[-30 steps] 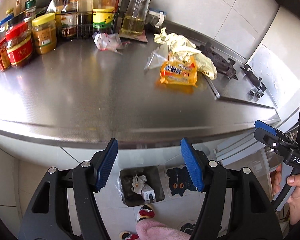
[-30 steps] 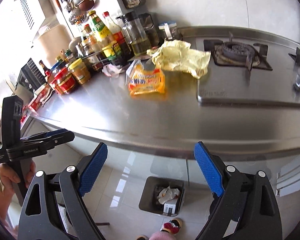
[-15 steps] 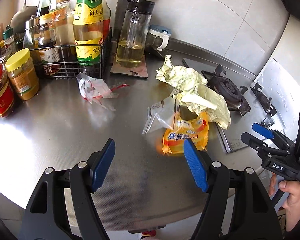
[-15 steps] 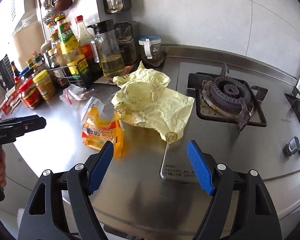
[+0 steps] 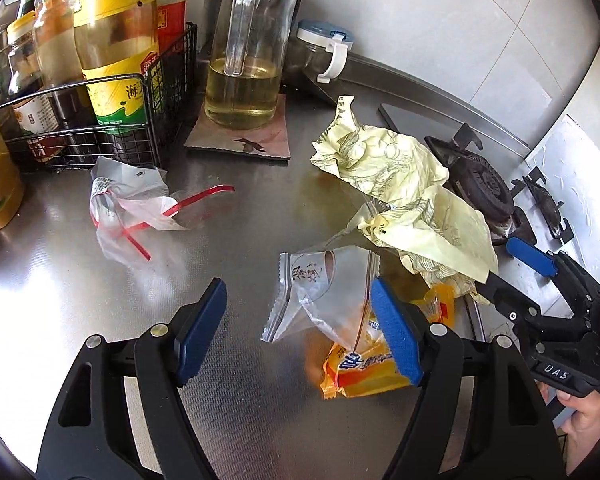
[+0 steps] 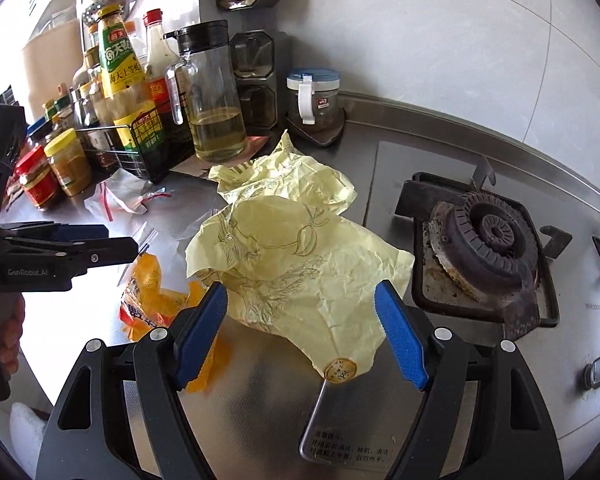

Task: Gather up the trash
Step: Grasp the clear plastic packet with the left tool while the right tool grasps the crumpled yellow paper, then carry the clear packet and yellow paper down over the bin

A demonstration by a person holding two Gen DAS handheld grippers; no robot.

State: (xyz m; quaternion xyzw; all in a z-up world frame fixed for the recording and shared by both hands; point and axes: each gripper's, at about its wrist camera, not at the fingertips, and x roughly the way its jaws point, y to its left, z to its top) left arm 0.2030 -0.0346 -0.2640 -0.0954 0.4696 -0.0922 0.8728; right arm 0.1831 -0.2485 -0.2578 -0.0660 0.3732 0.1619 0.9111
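Left tool point(image 5: 296, 332) wide, empty, just opened further, above counter point(image 5: 80, 300); clear zip bag point(image 5: 320, 284) between pads, orange packet point(image 5: 364, 364) at right pad. Right tool point(image 6: 300, 328) wide, empty, recently narrowed; crumpled yellow wrapper point(image 6: 300, 264) just ahead, untouched.

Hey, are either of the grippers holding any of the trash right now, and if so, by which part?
Nothing is held. The left gripper and the right gripper are both open, above the counter's wrappers.
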